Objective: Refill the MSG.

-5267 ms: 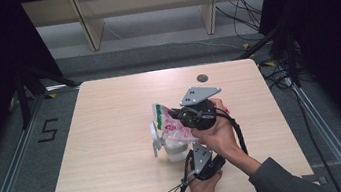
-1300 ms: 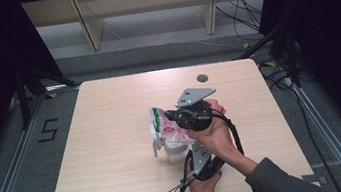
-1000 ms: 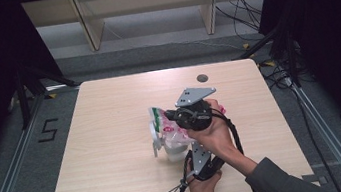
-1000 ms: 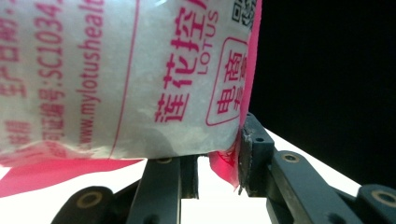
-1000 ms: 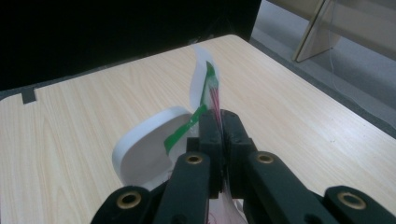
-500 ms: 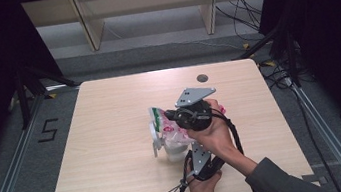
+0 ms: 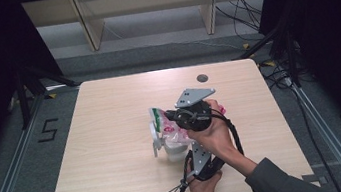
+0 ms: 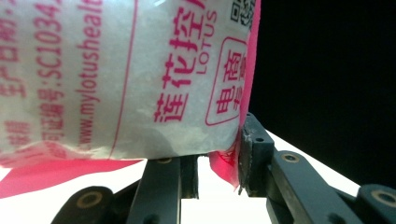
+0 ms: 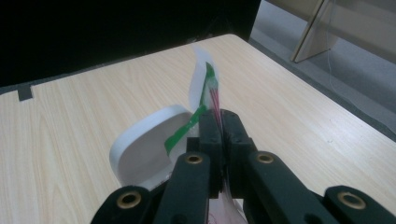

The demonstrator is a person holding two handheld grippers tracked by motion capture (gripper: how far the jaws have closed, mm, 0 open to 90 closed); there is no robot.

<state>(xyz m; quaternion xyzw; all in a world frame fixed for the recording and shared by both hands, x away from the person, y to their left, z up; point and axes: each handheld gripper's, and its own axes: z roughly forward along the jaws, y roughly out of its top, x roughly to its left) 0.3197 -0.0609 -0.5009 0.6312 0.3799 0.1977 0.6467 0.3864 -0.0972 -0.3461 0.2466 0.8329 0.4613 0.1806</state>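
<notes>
A white bag [image 7: 173, 128] with pink print and a green strip along its top hangs over a white tub [image 7: 171, 151] with its flip lid [image 7: 155, 139] open, near the table's middle. My right gripper [image 7: 167, 119] is shut on the bag's top edge [image 9: 205, 84], jaws tight together [image 9: 218, 123], and the lid [image 9: 144, 140] stands just beyond them. From below, my left gripper [image 7: 188, 144] reaches up to the bag's lower part. The bag [image 8: 140, 74] bulges over its jaws [image 8: 217, 163], with the pink bottom seam caught between the pads.
The light wooden table [image 7: 113, 134] has a round cable hole [image 7: 202, 78] at the far right. Black cables trail off the near edge. Shelf legs [image 7: 90, 26] stand on the floor behind, and a "5" mark [image 7: 48, 129] lies on the floor to the left.
Since the earliest frame the bag's top and the right gripper have edged slightly left. Over the last second nothing has moved.
</notes>
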